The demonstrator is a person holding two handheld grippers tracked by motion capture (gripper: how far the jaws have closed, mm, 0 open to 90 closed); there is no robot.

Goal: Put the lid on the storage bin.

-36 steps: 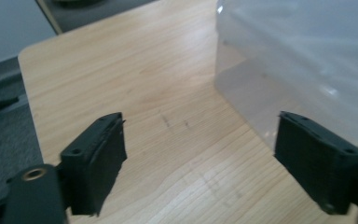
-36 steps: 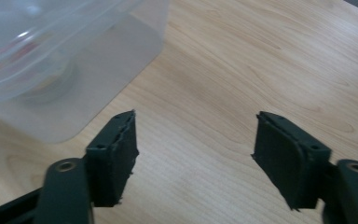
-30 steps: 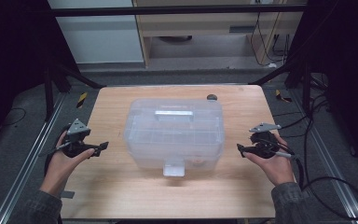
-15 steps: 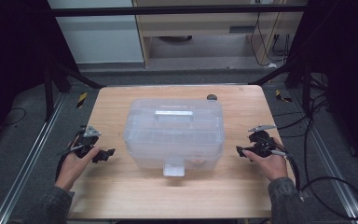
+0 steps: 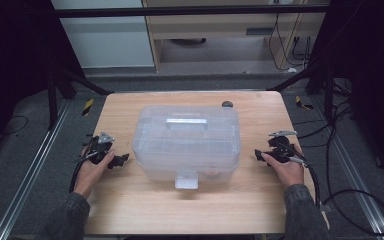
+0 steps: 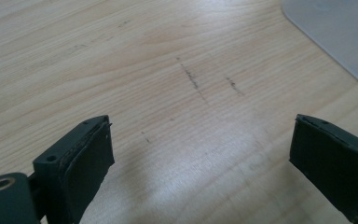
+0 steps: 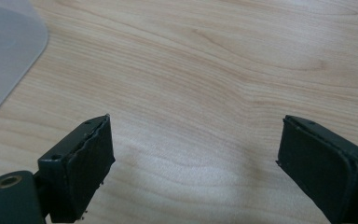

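Wooden table (image 5: 130,210) bears 1 clear box (image 5: 187,140) between 2 wide-open, empty claws (image 5: 119,160) (image 5: 259,155).

No readable text, label, brand or number anywhere. Nothing printed on the clear box (image 5: 186,142) or on its lid. Only faint dark scuffs on the table (image 6: 168,93) (marks, not letters). Yellow-and-black hazard stripes on two small pieces on the floor, one at the left (image 5: 87,106), one at the right (image 5: 301,103), without wording.
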